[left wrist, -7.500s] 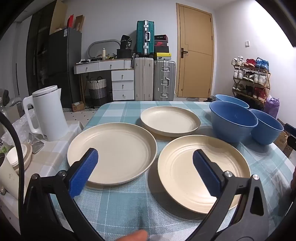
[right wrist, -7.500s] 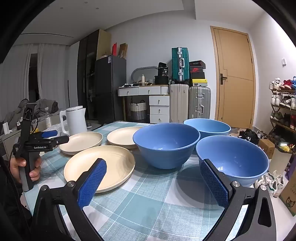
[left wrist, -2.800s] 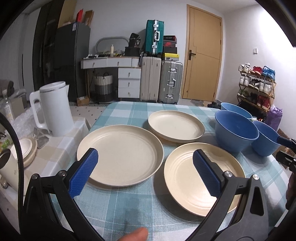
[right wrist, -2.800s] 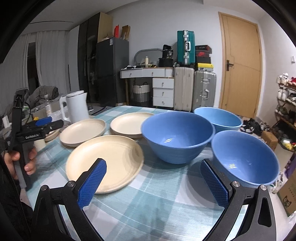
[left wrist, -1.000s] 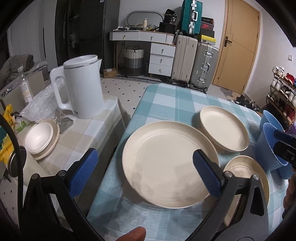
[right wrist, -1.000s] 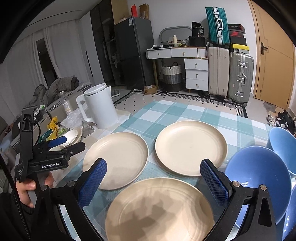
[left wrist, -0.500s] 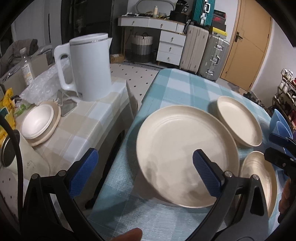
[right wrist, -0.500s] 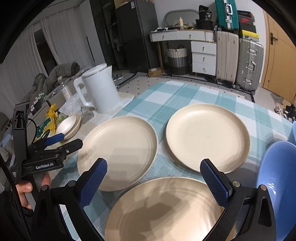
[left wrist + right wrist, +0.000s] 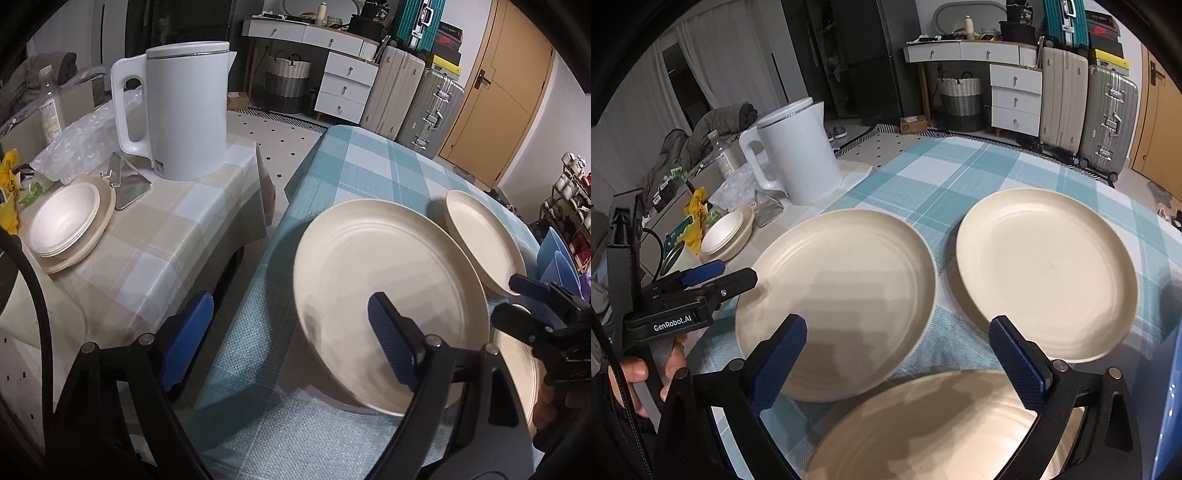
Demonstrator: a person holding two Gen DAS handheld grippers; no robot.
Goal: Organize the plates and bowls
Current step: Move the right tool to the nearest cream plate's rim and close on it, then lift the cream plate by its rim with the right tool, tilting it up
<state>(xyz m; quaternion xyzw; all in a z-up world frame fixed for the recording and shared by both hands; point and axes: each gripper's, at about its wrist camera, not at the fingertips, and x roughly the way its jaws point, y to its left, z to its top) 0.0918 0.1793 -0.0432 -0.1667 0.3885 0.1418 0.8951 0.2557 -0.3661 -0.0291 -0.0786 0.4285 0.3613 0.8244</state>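
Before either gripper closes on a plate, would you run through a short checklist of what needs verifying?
1. Left gripper jaws open, nothing between the pads; they have just been closing a little: ok.
2. Left gripper lined up on the left plate's near rim: not ok, one pad is over the plate, the other off the table edge.
3. Right gripper open and empty: ok.
4. Right gripper above the nearest plate: ok.
5. Plates not overlapping: ok.
6. White kettle away from the plates: ok.
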